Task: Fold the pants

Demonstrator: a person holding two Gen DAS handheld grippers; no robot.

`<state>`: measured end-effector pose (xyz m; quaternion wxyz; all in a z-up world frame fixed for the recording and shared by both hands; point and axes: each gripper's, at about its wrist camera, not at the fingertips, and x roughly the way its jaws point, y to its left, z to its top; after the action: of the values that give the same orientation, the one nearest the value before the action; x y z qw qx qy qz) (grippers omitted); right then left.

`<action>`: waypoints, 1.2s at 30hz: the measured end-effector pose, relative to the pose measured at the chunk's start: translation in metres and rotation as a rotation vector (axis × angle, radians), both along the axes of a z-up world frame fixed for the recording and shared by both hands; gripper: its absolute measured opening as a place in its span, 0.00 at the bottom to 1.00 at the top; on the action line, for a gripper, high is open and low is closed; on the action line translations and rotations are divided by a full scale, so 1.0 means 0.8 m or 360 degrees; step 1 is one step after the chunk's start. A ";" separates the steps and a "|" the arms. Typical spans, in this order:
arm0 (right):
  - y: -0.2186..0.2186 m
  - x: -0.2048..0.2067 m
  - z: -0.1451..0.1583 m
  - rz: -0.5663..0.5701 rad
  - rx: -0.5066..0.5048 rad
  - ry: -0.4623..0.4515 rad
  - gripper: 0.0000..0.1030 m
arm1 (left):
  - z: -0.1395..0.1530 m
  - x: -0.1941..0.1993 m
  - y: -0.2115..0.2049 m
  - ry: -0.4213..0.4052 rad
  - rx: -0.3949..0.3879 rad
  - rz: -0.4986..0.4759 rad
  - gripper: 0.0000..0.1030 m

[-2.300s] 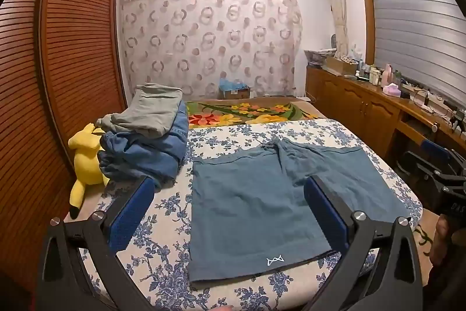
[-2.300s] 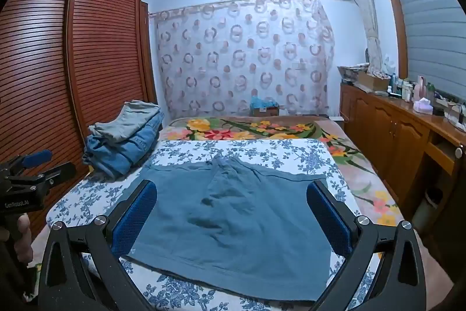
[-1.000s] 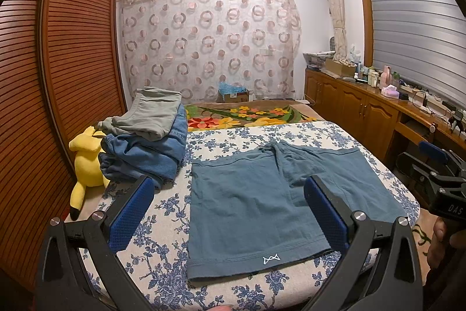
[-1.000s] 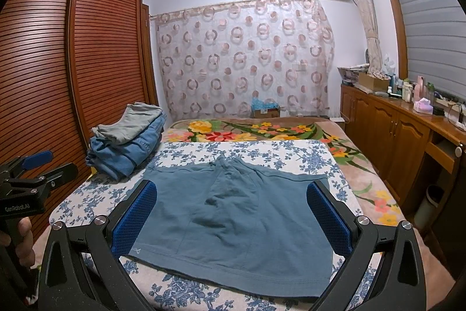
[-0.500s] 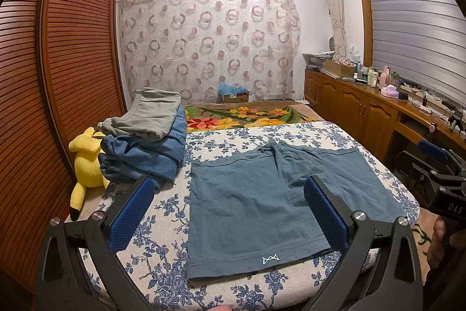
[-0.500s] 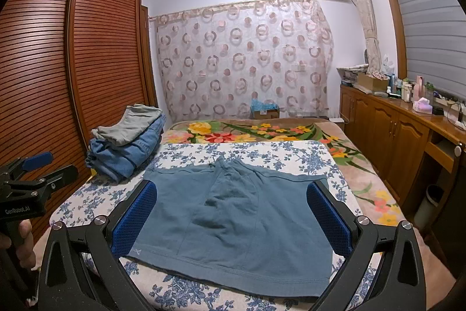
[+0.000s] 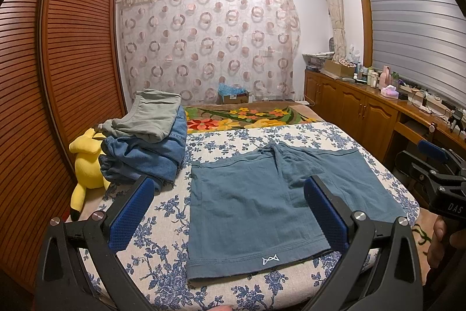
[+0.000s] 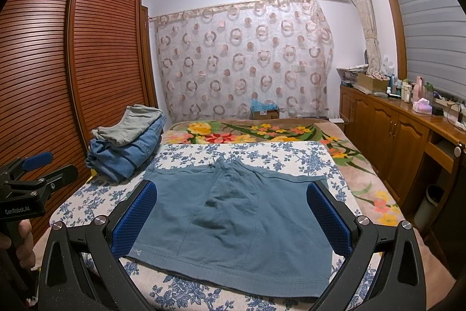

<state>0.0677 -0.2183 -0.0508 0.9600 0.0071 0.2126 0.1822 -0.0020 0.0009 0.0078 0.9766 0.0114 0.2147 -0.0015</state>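
Both grippers, left gripper [image 7: 227,206] and right gripper [image 8: 231,210], hover with fingers spread wide, holding nothing. Teal shorts [image 8: 233,220] lie flat on the floral bed sheet [image 7: 163,217] just beyond them; farther left sits a pile of folded clothes [image 7: 148,142], with a yellow plush toy [image 7: 87,162] beside it.

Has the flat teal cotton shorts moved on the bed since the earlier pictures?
No. The flat teal cotton shorts lie in the same spot on the blue floral bedsheet, equally near the folded denim pile; only the camera shifted slightly.
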 end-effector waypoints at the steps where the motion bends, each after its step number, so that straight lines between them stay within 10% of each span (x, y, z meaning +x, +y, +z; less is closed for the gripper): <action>1: 0.000 0.000 0.000 -0.0001 0.0001 0.0000 1.00 | 0.001 0.000 0.000 -0.0001 0.0000 0.0000 1.00; 36: -0.010 0.013 -0.013 -0.0020 -0.0016 0.0041 1.00 | -0.019 0.025 -0.035 0.0170 0.0001 -0.0104 1.00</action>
<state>0.0780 -0.2266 -0.0613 0.9583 0.0059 0.2259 0.1748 0.0176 -0.0273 -0.0071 0.9632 0.0186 0.2659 -0.0339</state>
